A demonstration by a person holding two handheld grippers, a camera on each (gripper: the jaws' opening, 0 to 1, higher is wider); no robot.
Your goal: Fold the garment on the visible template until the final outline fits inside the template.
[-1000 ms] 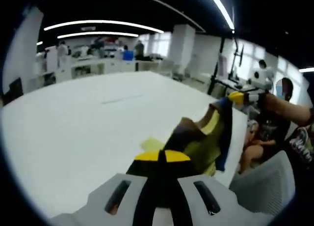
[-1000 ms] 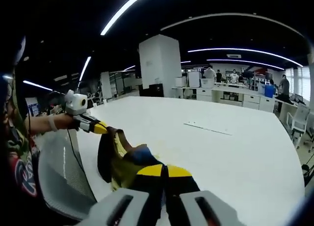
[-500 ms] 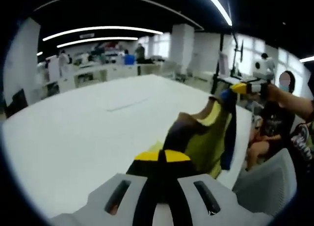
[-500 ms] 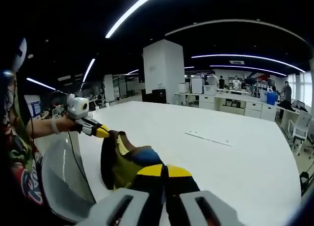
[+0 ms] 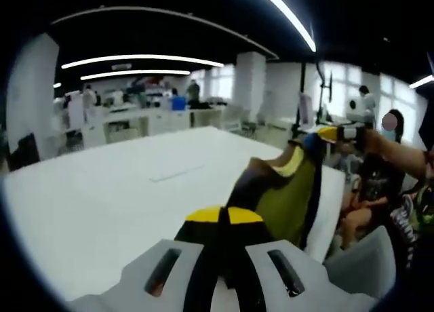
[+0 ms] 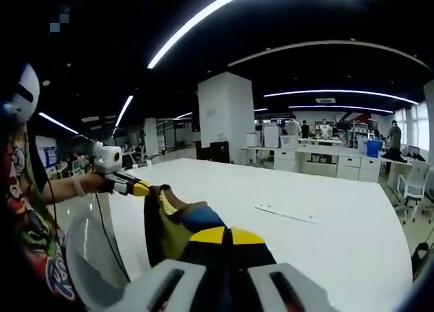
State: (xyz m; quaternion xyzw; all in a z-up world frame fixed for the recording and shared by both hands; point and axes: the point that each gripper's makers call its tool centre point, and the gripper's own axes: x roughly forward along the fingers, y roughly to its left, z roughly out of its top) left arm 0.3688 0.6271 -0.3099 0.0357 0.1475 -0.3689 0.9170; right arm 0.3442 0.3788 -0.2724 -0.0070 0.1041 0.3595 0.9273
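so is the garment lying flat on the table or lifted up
Lifted. The garment hangs stretched between the left gripper and right gripper, both shut on it, above the white table.

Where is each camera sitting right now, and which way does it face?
Left gripper view: rides the left tongs, looks across the white table along the lifted garment; the right tongs and a forearm enter at right.
Right gripper view: rides the right tongs, faces across the table; the left tongs and a wrist enter at left.
Shared: garment, table, both tongs.
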